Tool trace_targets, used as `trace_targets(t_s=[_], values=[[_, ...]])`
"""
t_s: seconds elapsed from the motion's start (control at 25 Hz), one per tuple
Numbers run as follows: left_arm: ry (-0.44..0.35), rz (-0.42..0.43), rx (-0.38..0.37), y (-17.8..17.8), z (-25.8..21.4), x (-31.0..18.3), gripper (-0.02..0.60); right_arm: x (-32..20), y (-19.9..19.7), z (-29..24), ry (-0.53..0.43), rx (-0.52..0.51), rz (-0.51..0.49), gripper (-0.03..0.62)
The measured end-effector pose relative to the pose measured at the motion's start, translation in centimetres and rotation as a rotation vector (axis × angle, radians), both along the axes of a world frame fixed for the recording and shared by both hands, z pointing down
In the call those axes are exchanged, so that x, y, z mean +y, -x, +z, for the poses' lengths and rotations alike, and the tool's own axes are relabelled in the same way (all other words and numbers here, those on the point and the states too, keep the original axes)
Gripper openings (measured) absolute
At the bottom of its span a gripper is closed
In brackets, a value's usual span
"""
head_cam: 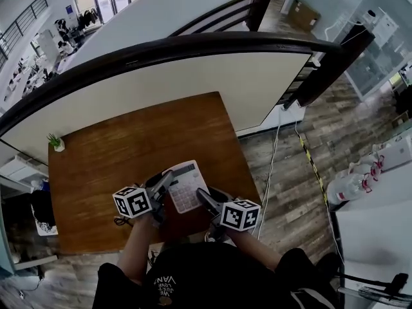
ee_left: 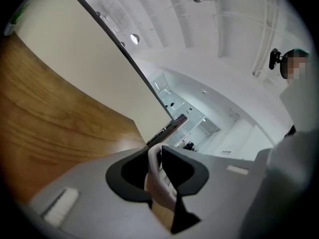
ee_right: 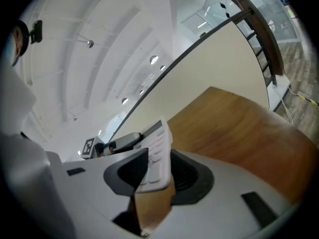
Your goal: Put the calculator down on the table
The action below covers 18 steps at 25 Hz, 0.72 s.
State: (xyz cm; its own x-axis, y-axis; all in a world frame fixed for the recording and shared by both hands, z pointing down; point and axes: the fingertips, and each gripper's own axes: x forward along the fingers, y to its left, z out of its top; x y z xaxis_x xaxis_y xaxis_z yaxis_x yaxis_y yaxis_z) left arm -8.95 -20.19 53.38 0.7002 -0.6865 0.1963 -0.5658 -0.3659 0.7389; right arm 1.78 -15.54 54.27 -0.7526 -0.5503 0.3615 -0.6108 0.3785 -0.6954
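Calculator (head_cam: 185, 187) between left gripper (head_cam: 166, 182) and right gripper (head_cam: 203, 197)

Lots of bare bench ahead, and only a few things in my way.

I see the brown bench (head_cam: 129, 147) is bare across its middle, its far side and its right side, so a tool could pass there. A little plant (head_cam: 56, 143) sits on the far left corner, well apart from my tools. Behind the bench, a curved white wall (head_cam: 193, 89) with a dark rail (head_cam: 161, 50) on top blocks the far side. The near middle is taken up by the calculator (head_cam: 185, 185), pinched between my left tool (head_cam: 162, 184) and right tool (head_cam: 202, 198). Past the right edge is floor (head_cam: 290, 172) with a white cable (head_cam: 271, 166).
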Motion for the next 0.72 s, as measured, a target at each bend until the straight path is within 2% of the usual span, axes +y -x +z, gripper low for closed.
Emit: trace_targets(t_s=[0.48, 0.72], values=[[0.007, 0.030, -0.038, 3.6, 4.0, -7.4, 0.077, -7.2, 3.8, 3.7, -0.001, 0.064, 0.014, 0.141], [-0.002, 0.054, -0.091, 4.4, 5.9, -10.8, 0.087, -10.4, 5.0, 5.8, 0.011, 0.089, 0.026, 0.141]])
